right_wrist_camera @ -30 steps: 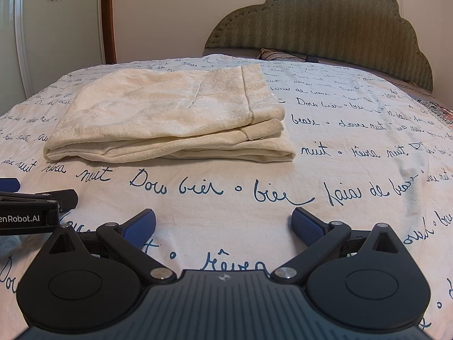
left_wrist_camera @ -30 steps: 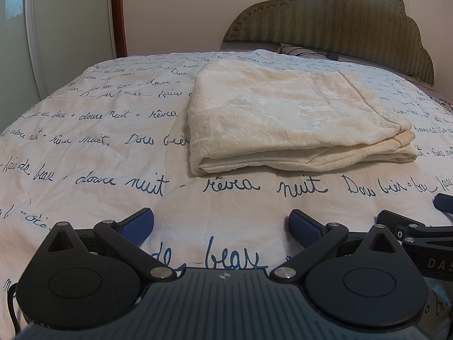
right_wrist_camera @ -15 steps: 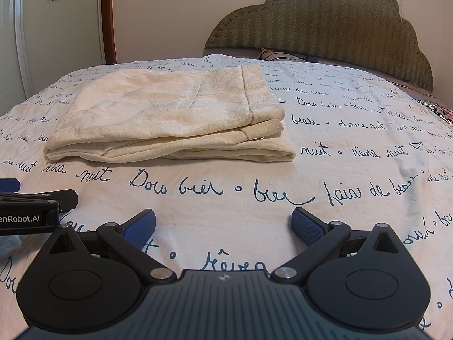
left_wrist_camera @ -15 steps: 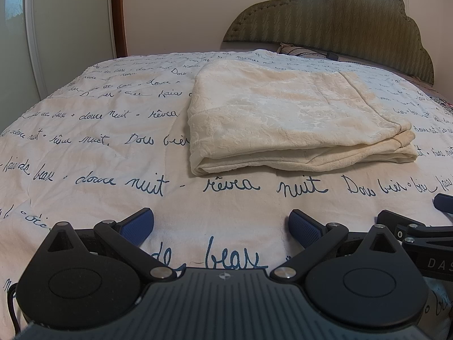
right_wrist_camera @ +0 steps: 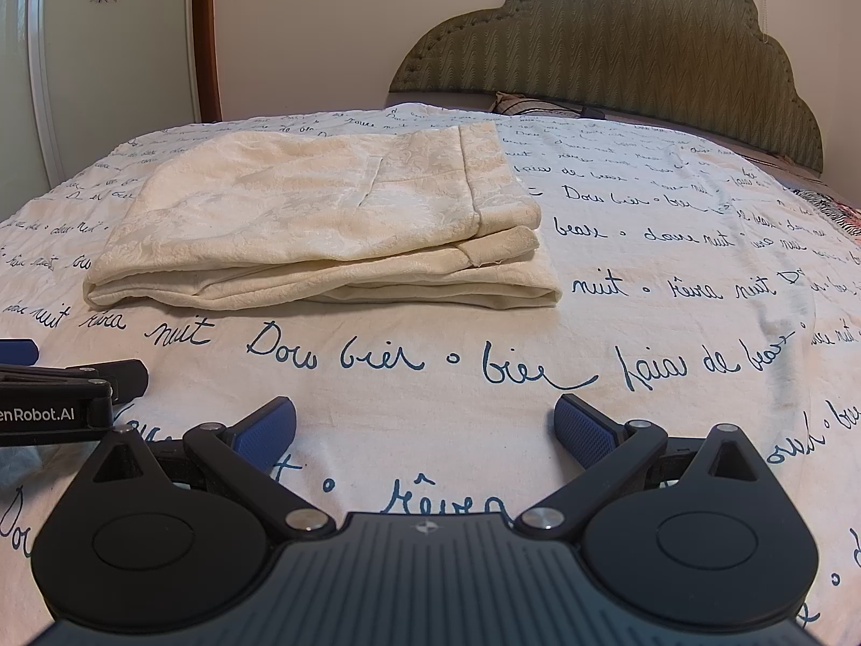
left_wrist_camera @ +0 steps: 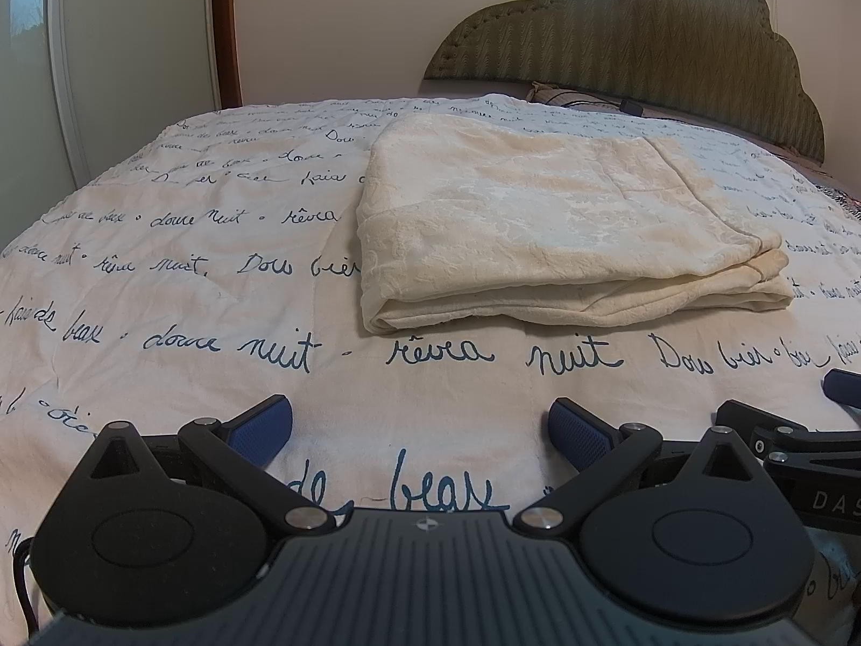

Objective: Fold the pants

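Observation:
Cream patterned pants (left_wrist_camera: 549, 226) lie folded into a flat rectangular stack on the bed; they also show in the right wrist view (right_wrist_camera: 323, 220), left of centre. My left gripper (left_wrist_camera: 420, 428) is open and empty, low over the bedspread, short of the pants' near edge. My right gripper (right_wrist_camera: 425, 428) is open and empty too, at the same distance, to the right of the left one. Each gripper shows at the edge of the other's view: the right one (left_wrist_camera: 796, 430) and the left one (right_wrist_camera: 64, 387).
The bed carries a white bedspread (left_wrist_camera: 188, 296) with blue handwriting. A green padded headboard (left_wrist_camera: 646, 37) and a pillow (right_wrist_camera: 527, 105) stand at the far end. A white wardrobe (left_wrist_camera: 107, 54) is at the left, past the bed's edge.

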The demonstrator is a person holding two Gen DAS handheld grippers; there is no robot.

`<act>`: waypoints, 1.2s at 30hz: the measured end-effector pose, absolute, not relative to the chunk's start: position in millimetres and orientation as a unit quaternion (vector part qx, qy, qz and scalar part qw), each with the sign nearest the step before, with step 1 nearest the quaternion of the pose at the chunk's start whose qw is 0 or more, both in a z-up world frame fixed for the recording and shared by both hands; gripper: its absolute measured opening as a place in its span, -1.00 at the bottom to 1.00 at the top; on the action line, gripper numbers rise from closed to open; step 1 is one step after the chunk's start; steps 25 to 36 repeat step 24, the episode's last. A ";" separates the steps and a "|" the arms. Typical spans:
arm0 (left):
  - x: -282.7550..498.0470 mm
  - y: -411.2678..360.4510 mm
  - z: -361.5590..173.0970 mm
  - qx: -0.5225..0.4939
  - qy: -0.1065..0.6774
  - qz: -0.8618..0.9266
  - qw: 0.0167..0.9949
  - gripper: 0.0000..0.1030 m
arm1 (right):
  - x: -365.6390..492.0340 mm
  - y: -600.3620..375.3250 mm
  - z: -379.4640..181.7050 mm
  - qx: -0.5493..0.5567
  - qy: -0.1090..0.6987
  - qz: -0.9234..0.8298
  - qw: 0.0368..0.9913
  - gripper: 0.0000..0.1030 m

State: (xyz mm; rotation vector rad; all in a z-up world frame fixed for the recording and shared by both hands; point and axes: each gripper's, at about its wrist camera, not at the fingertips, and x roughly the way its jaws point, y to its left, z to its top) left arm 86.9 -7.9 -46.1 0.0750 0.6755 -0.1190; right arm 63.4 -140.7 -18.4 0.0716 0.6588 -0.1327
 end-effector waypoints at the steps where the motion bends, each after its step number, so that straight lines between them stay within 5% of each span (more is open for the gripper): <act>1: 86.9 -8.2 -46.2 0.037 0.331 -0.058 0.941 1.00 | 63.4 -140.7 -18.4 0.035 0.323 -0.065 0.943 1.00; 36: 88.7 -6.0 -45.7 0.032 0.334 -0.063 0.940 1.00 | 63.2 -140.9 -18.5 0.035 0.323 -0.065 0.943 1.00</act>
